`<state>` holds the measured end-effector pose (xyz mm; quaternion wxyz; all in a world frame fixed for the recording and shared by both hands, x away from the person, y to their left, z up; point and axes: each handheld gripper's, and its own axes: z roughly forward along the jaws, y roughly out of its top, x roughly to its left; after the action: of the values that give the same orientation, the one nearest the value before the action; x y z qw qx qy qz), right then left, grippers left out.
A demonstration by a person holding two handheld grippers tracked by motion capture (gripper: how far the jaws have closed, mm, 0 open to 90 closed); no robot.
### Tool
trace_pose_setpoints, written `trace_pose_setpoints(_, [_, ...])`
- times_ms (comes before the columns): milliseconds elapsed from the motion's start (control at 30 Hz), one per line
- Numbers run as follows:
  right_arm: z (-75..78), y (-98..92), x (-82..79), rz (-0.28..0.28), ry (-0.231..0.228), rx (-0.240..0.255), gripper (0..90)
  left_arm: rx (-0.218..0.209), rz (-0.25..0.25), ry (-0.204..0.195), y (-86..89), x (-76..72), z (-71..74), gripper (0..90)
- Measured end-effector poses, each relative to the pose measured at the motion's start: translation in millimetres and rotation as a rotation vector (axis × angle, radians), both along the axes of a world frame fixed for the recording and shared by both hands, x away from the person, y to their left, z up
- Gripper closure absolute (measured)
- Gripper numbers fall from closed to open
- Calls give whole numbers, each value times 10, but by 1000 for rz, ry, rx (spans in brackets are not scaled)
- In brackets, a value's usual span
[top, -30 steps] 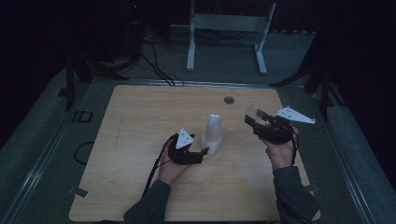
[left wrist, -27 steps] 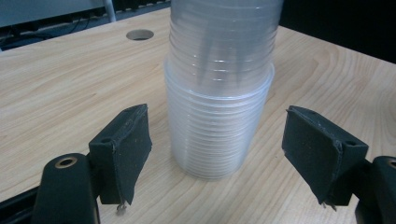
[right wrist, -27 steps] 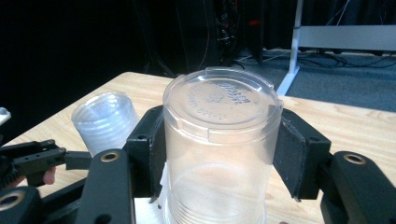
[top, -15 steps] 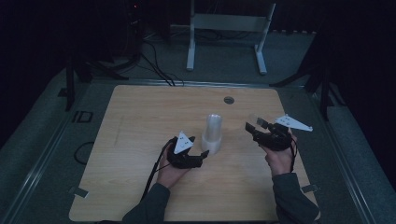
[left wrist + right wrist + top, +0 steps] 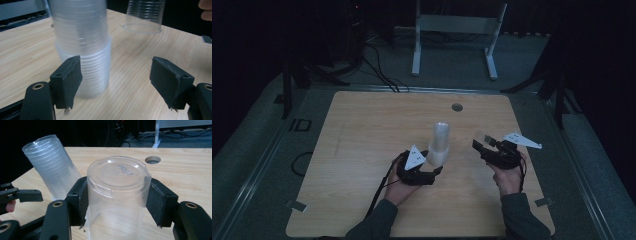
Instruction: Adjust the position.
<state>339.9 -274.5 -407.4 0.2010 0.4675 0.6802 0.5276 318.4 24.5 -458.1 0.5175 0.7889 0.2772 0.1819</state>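
Note:
A tall stack of clear plastic cups (image 5: 440, 145) stands upside down on the wooden table (image 5: 362, 130). My left gripper (image 5: 435, 171) is open just in front of the stack's base. In the left gripper view the stack (image 5: 83, 50) rises close by the left pad (image 5: 71, 77), apart from it. My right gripper (image 5: 480, 145) is shut on a single clear cup (image 5: 117, 195), held bottom-up to the right of the stack (image 5: 52, 167). That cup (image 5: 143, 15) hangs low over the table; I cannot tell whether its rim touches the wood.
A round cable hole (image 5: 457, 107) lies in the table behind the stack. Beyond the far edge stands a white metal frame (image 5: 457, 35) with cables on the dark floor. The table's left half is bare wood.
My right gripper has come down and a little toward the person with the single cup in it. The left gripper and the stack have hardly moved.

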Motion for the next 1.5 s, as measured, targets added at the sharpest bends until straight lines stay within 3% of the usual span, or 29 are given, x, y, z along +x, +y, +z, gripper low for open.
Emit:
trace_pose_setpoints(467, [-88,0,-105,-2,20,17,404,3,-50,-2,-184,-15,29,258])
trace_pose_setpoints(1133, [-160,39,-215,-6,46,95,404,-15,-98,-18,-461,-46,65,258])
trace_pose_setpoints(1400, [-175,55,-238,-6,53,109,403,-3,-111,-30,-602,-45,56,258])
trace_pose_setpoints(1500, [-185,44,-241,2,64,142,403,-4,-106,-30,-641,-45,50,256])
